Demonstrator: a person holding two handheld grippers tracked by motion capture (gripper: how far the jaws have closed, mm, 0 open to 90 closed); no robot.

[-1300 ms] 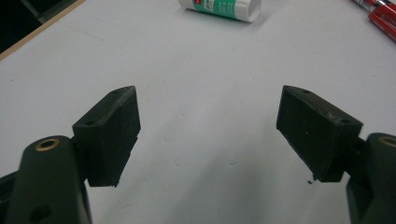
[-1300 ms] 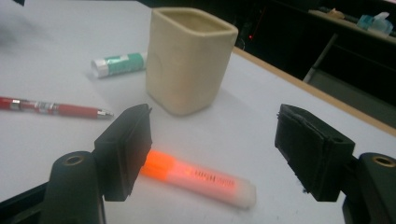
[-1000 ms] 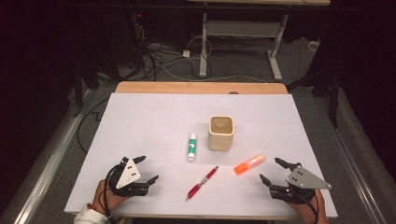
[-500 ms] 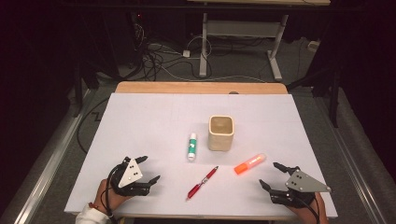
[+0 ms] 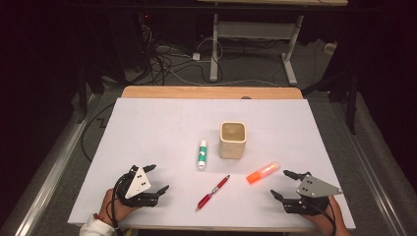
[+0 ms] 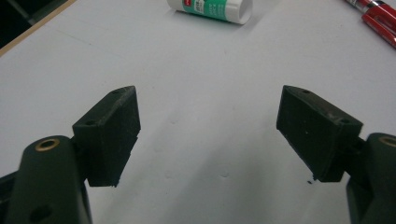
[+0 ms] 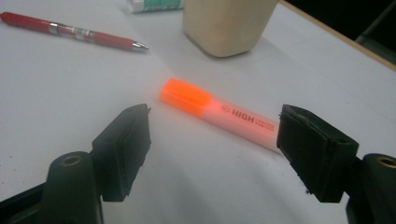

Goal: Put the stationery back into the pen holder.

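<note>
Here, my right tool [image 7: 212, 140] stands wide open, holding nothing. The orange highlighter [image 7: 219, 114] lies flat on the tabletop [image 5: 162, 128] just ahead of its jaws, touching neither as far as I can tell. Its far end is hidden behind the right-hand jaw; printed text reads only "HIGH". Long axis runs slantwise across the tool's opening, orange cap toward the left-hand jaw and away. Beyond it: cup [image 7: 229, 23], top cut off; red pen [image 7: 74, 31]; glue stick [image 7: 156, 4], mostly cropped. My left tool [image 6: 208, 126] is also wide open, empty.
</note>
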